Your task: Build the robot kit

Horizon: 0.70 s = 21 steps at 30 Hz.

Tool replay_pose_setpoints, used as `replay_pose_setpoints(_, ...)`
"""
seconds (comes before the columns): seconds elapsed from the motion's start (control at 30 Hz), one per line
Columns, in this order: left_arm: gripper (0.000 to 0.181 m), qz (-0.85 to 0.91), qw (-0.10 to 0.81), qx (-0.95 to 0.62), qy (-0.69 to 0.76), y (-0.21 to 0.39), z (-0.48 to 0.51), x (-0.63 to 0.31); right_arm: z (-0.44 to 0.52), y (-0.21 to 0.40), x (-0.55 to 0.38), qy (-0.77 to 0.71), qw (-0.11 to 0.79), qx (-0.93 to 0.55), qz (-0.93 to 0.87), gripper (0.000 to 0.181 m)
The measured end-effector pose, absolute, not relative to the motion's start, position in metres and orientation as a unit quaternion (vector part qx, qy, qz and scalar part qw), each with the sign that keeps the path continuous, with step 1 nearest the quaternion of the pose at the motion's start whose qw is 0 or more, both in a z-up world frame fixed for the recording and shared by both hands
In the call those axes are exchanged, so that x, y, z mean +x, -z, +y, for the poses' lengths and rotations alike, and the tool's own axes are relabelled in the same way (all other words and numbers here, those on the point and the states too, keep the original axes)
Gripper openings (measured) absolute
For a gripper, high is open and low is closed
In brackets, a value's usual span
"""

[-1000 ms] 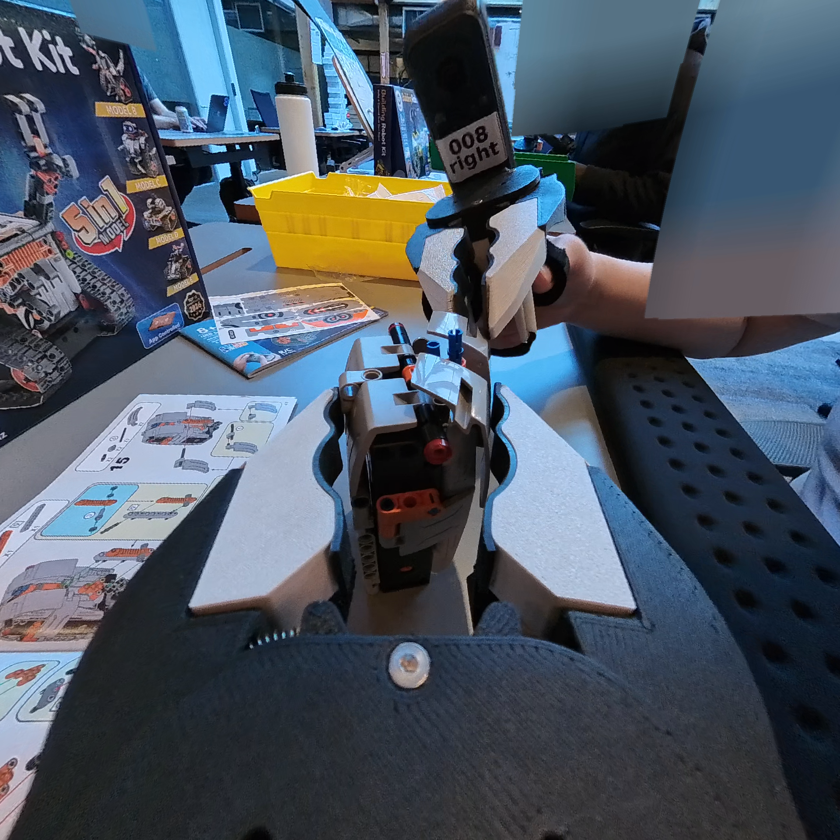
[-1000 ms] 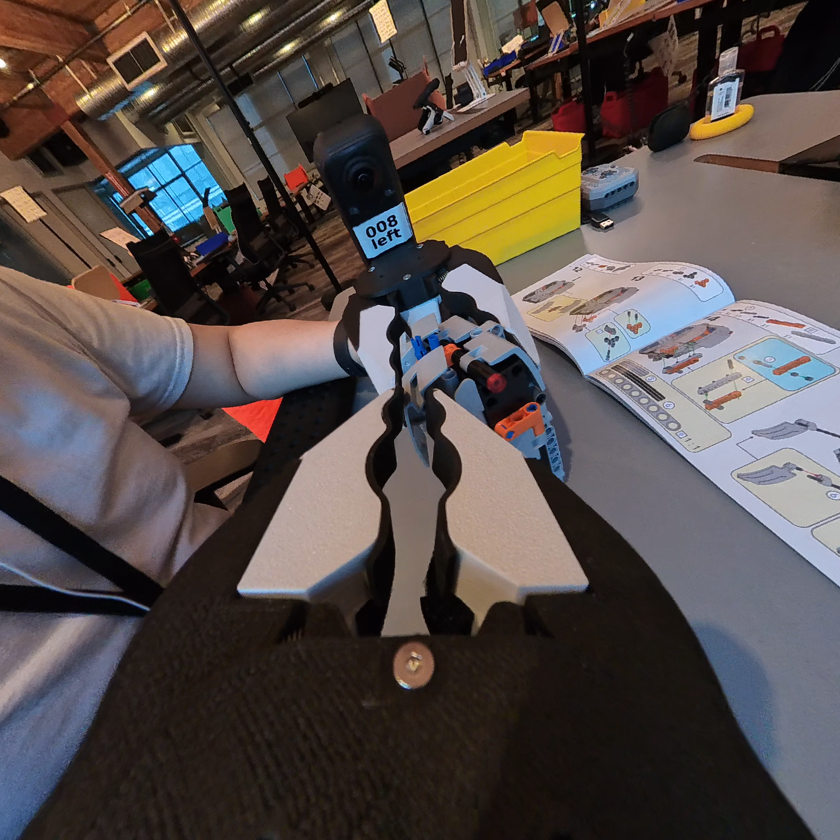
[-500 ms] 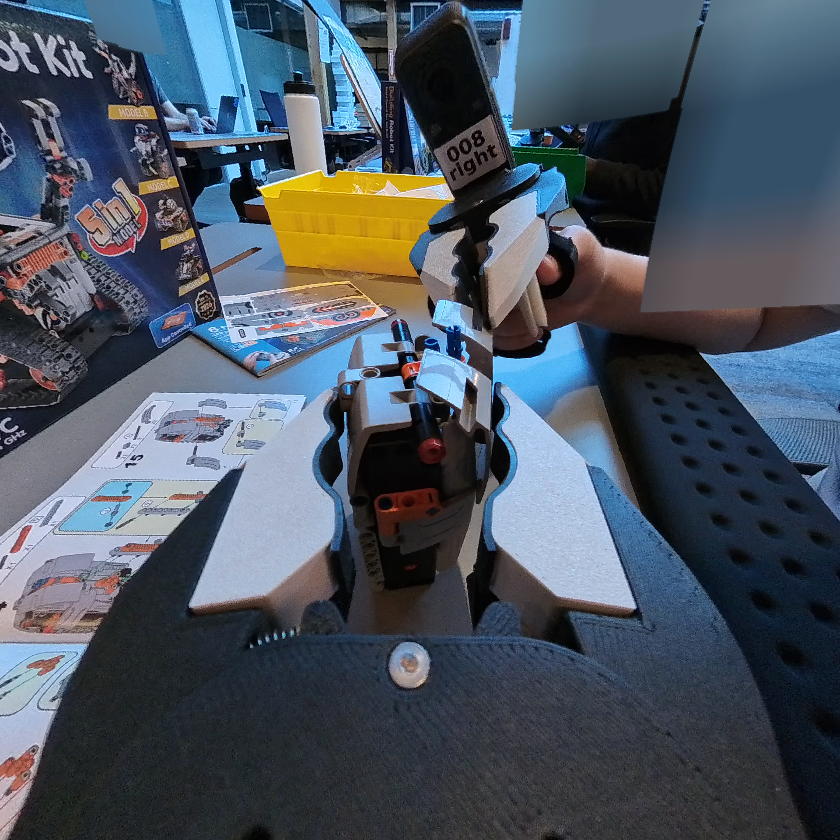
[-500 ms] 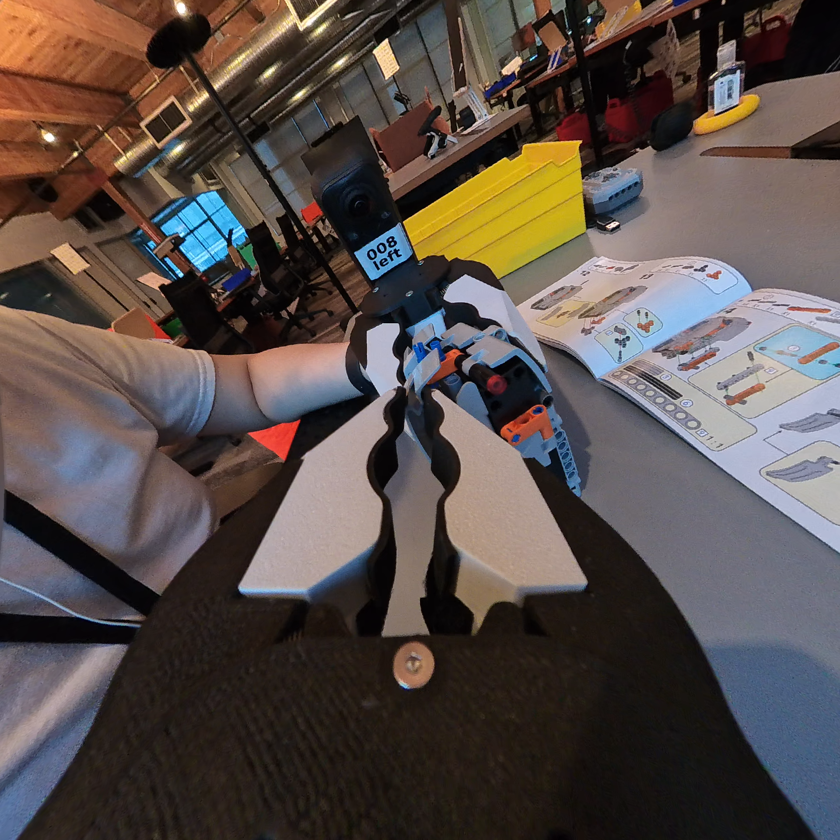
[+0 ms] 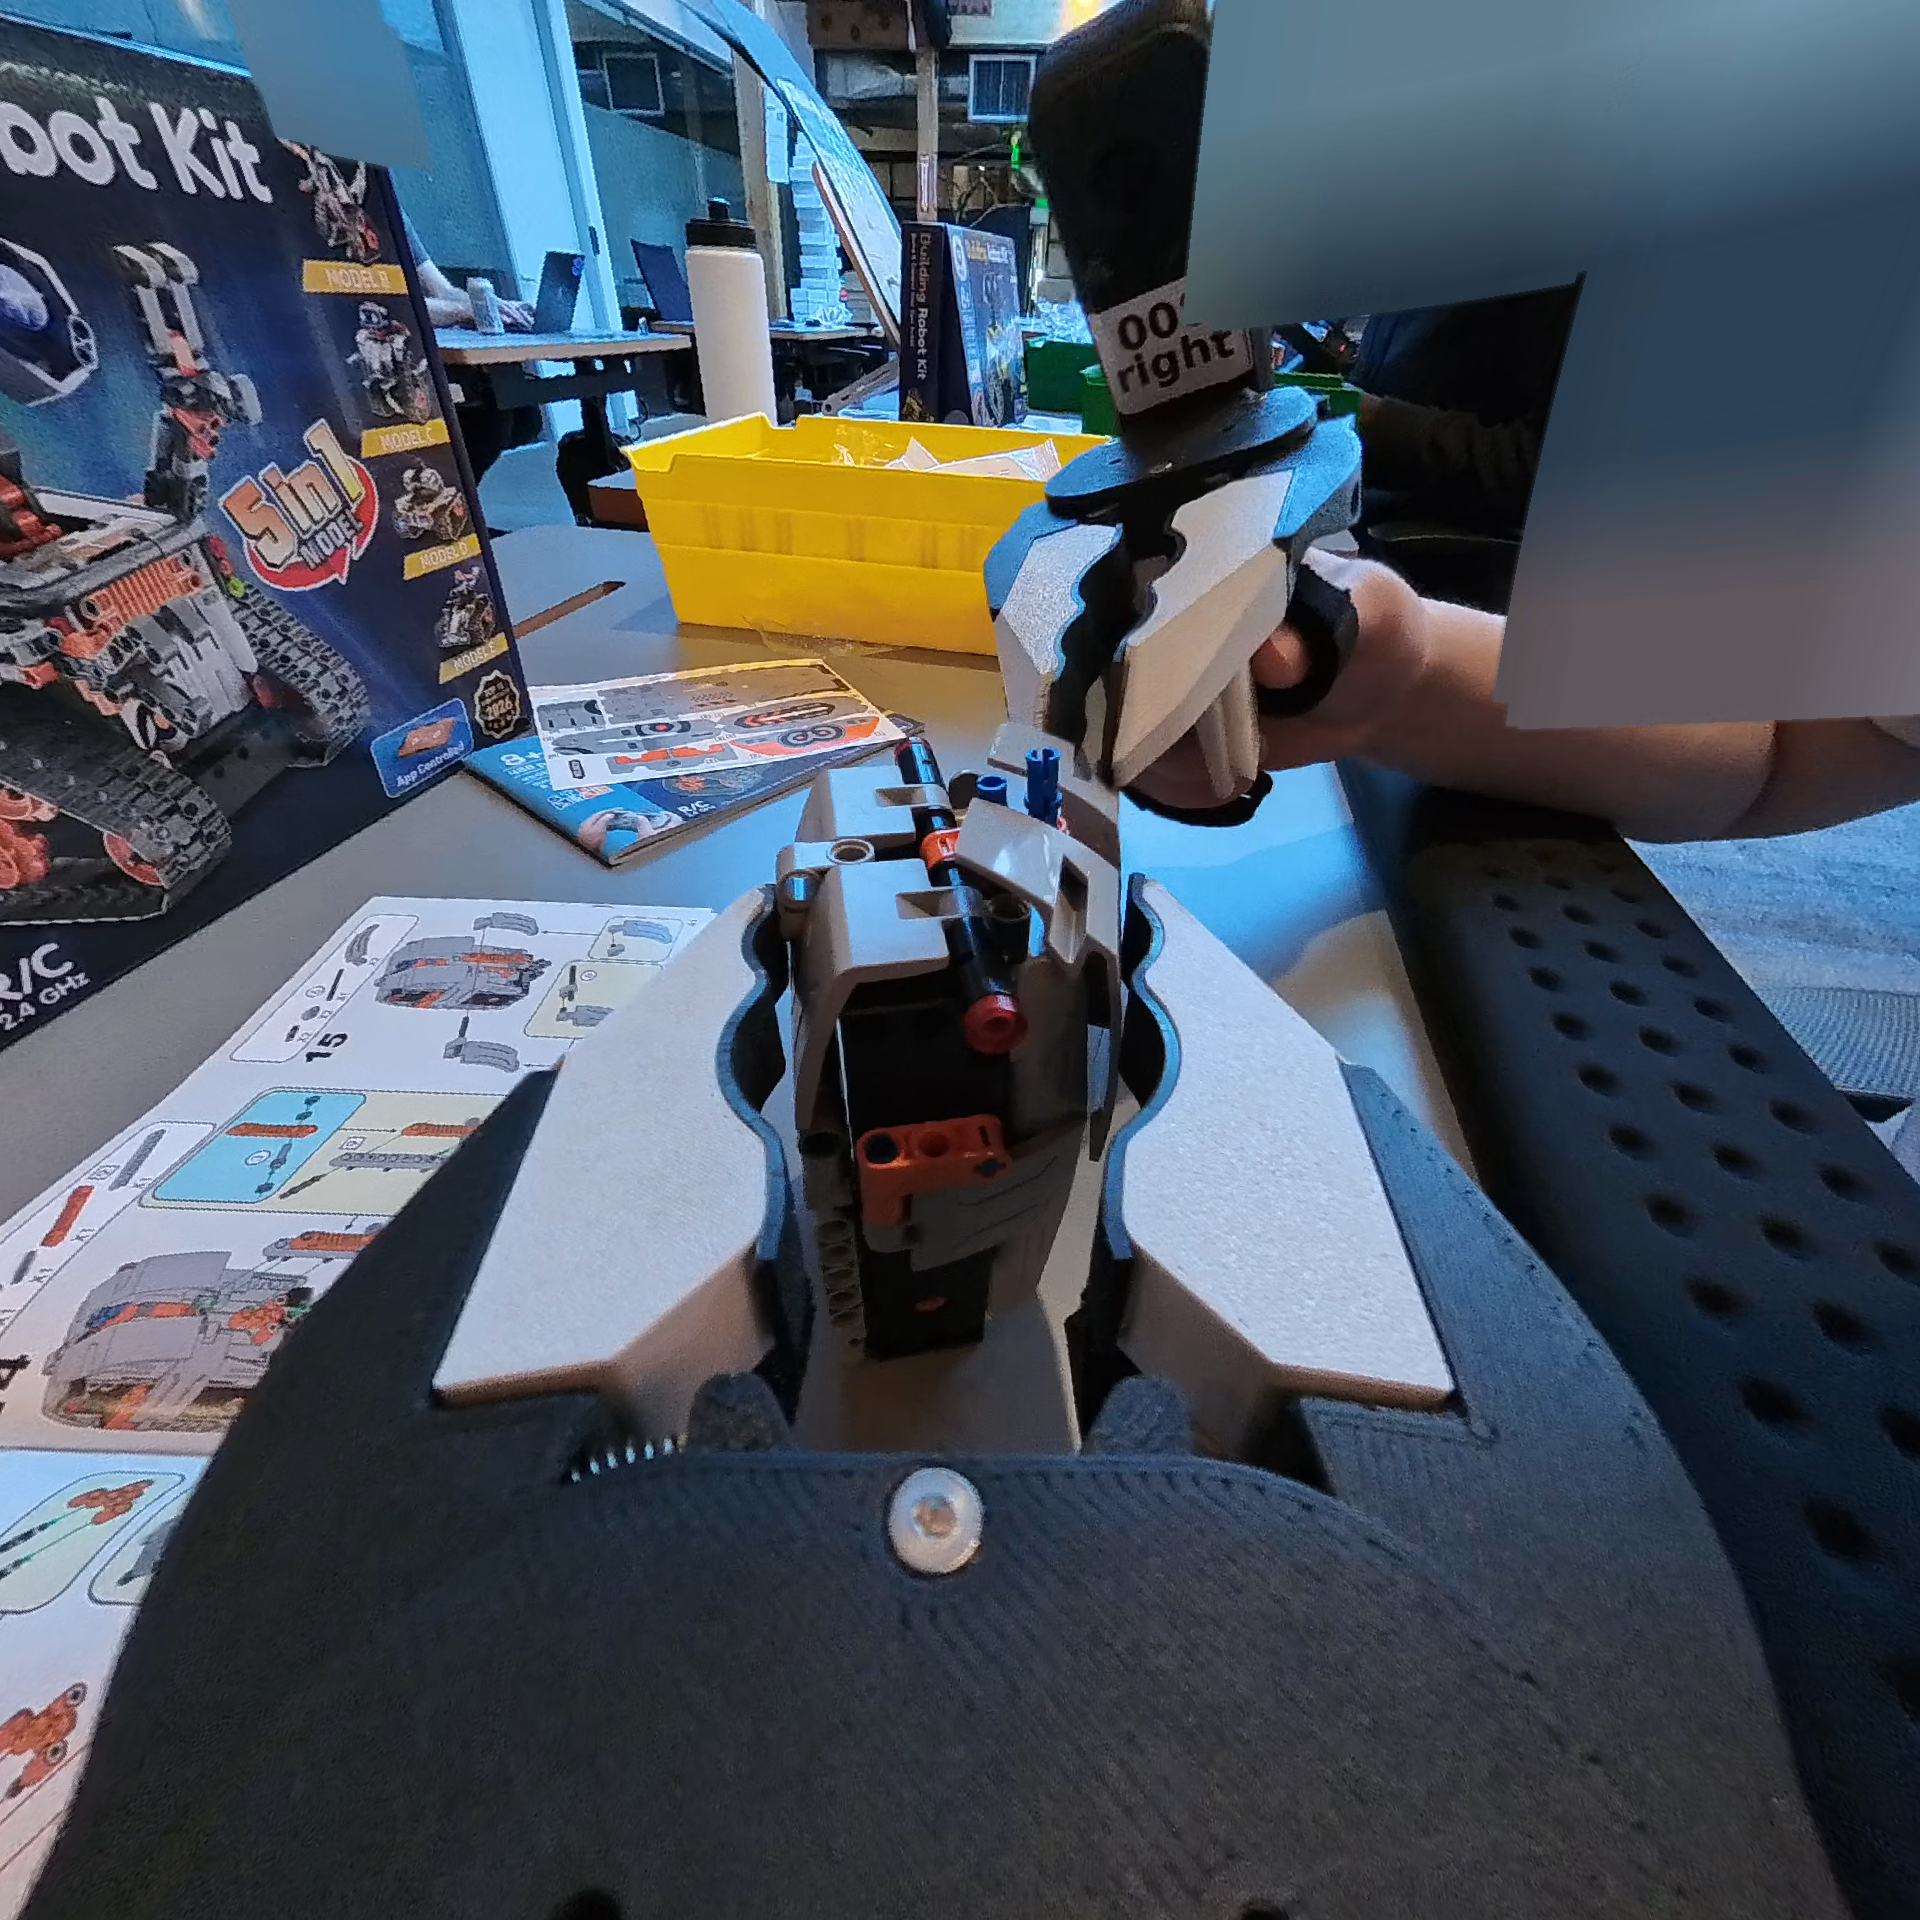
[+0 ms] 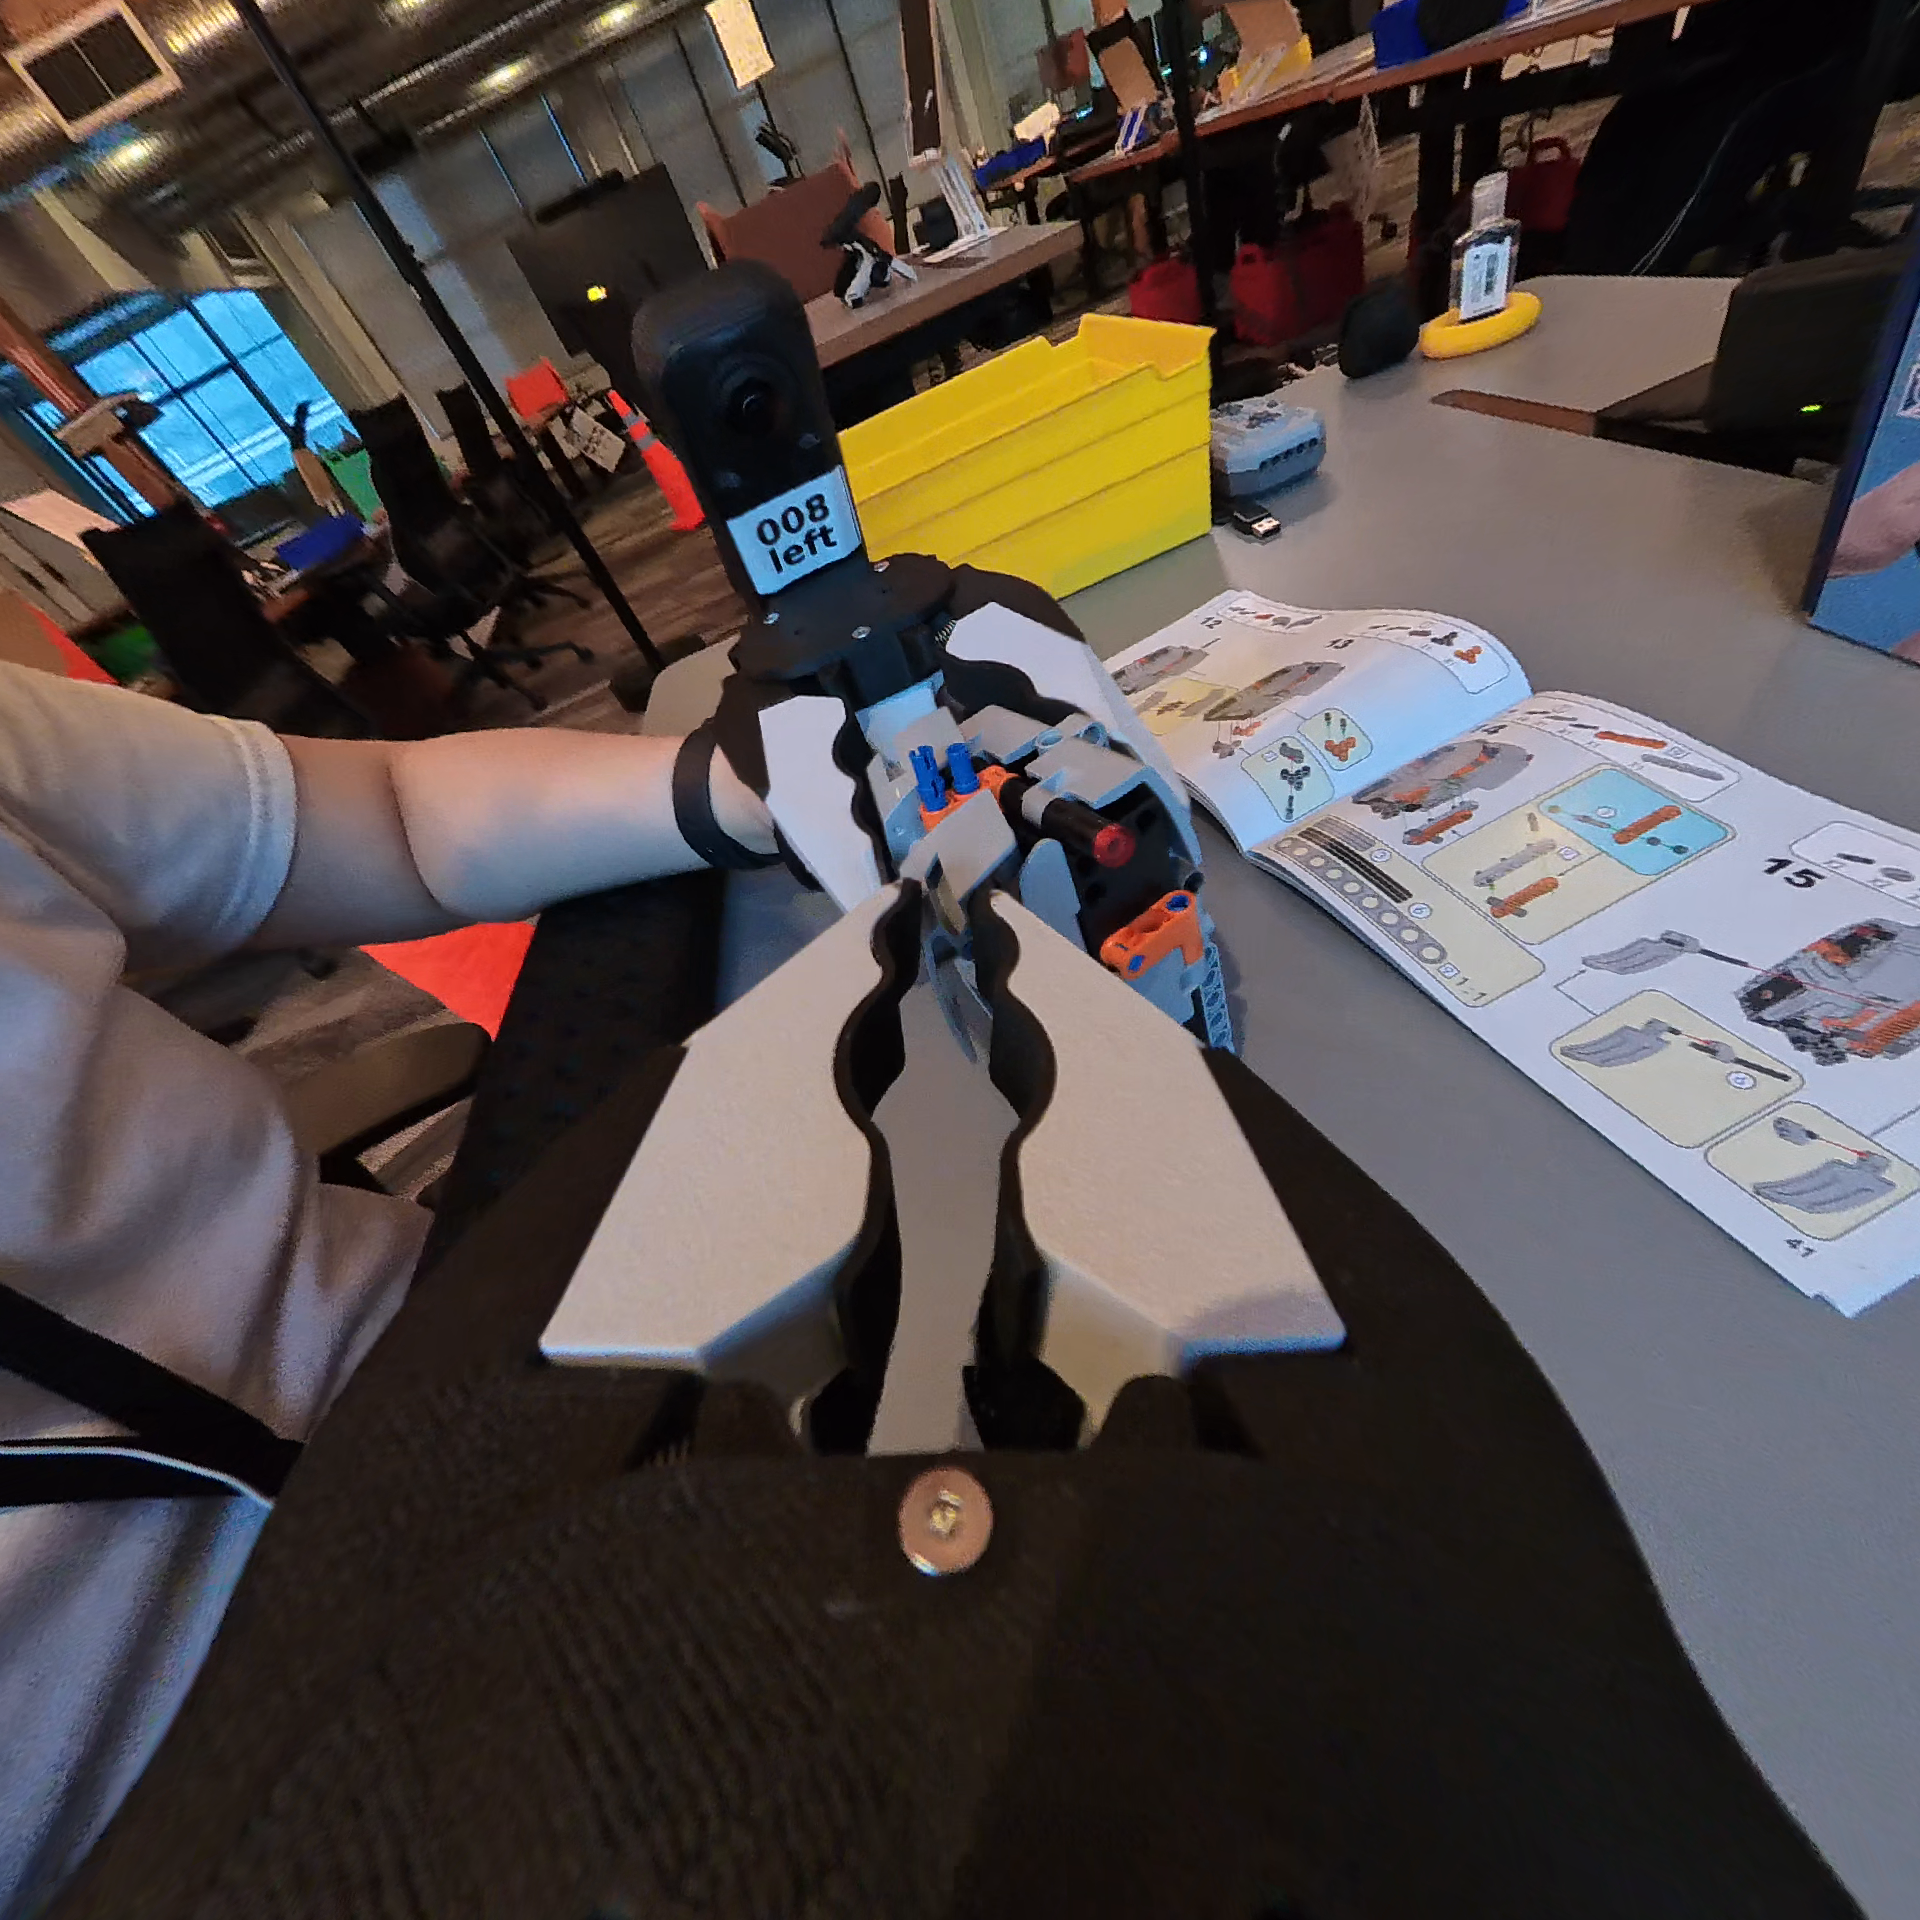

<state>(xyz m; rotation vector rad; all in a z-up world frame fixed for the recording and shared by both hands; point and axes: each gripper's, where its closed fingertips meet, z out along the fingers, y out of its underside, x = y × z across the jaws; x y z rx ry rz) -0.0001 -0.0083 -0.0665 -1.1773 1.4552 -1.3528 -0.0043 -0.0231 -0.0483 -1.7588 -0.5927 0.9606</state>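
Observation:
My left gripper (image 5: 940, 914) is shut on a small brick-built model (image 5: 914, 1049) of grey, black and orange parts, with a red-tipped black axle and two blue pins on top. It holds the model above the grey table (image 5: 1247, 894). My right gripper (image 6: 951, 899) is shut on a grey curved panel (image 6: 951, 961) at the model's (image 6: 1091, 831) near side. The right gripper also shows in the left wrist view (image 5: 1081, 753), coming down from the upper right onto the panel (image 5: 1044, 873). The left gripper shows in the right wrist view (image 6: 935, 727), facing me.
An open instruction booklet (image 5: 312, 1091) (image 6: 1558, 883) lies on the table. A yellow bin (image 5: 831, 530) (image 6: 1039, 468) stands behind, and a kit box (image 5: 208, 520) stands upright at the left. A second booklet (image 5: 707, 748) lies near it. A black perforated chair (image 5: 1662, 1143) is at the right. The tips of both grippers are at nearly the same place.
Both grippers keep their hold. The right gripper has risen and tilted a little, so the model and left gripper sit more upright and centred in its view.

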Motion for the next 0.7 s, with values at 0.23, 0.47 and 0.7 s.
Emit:
replay_pose_setpoints(0.23, 0.063, 0.576, 0.408, -0.465, 0.535, 0.067, -0.009, 0.000, -0.025, 0.050, -0.003, -0.406, 0.506, -0.720, -0.247, 0.015)
replay_pose_setpoints(0.47, 0.062, 0.570, 0.406, -0.468, 0.540, 0.066, -0.006, -0.001, -0.030, 0.060, -0.011, -0.419, 0.478, -0.725, -0.265, 0.013)
replay_pose_setpoints(0.7, 0.063, 0.574, 0.396, -0.458, 0.552, 0.065, -0.009, -0.004, -0.029, 0.056, -0.018, -0.478, 0.455, -0.718, -0.221, 0.002)
